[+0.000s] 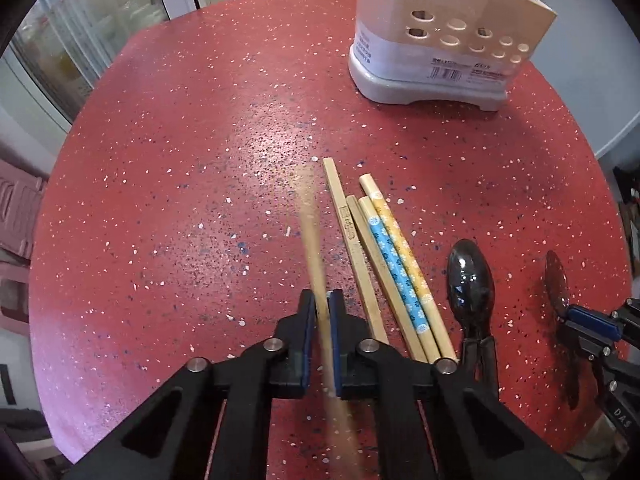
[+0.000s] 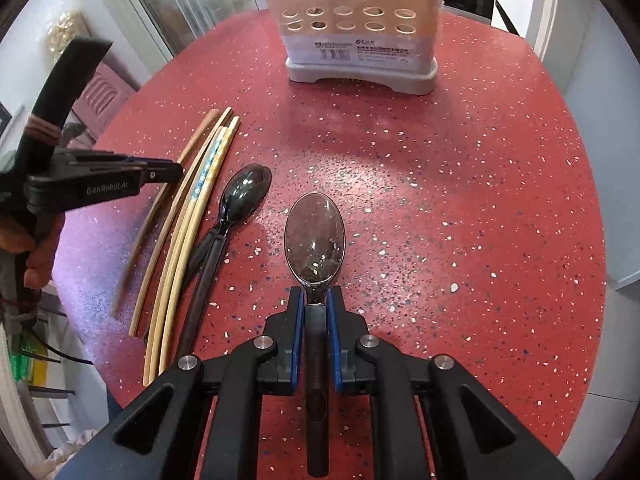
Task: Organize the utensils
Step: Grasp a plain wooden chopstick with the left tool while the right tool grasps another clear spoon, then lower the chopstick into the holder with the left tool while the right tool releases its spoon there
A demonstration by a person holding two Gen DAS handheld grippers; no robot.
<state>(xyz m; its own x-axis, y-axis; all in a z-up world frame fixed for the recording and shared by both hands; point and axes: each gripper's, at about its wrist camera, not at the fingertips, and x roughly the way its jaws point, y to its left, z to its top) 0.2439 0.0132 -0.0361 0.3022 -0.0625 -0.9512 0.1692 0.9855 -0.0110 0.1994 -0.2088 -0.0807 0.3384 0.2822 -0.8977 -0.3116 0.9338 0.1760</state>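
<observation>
Clamped chopstick (image 1: 316, 264), open red tabletop (image 1: 180, 200) beyond

Red speckled table (image 1: 160, 200), utensil holder (image 1: 432, 40), chopsticks (image 1: 396, 264), black spoon (image 1: 470, 280)

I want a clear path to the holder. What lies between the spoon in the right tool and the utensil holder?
Nothing: in the right wrist view only bare red table separates the held spoon from the utensil holder.

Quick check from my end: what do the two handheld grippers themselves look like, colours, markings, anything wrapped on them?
Both are black plastic linkages with silver pivot pins and blue finger pads. The left gripper carries white "GenRobot.AI" lettering and brownish bands around its handle. The right gripper looks the same build.
</observation>
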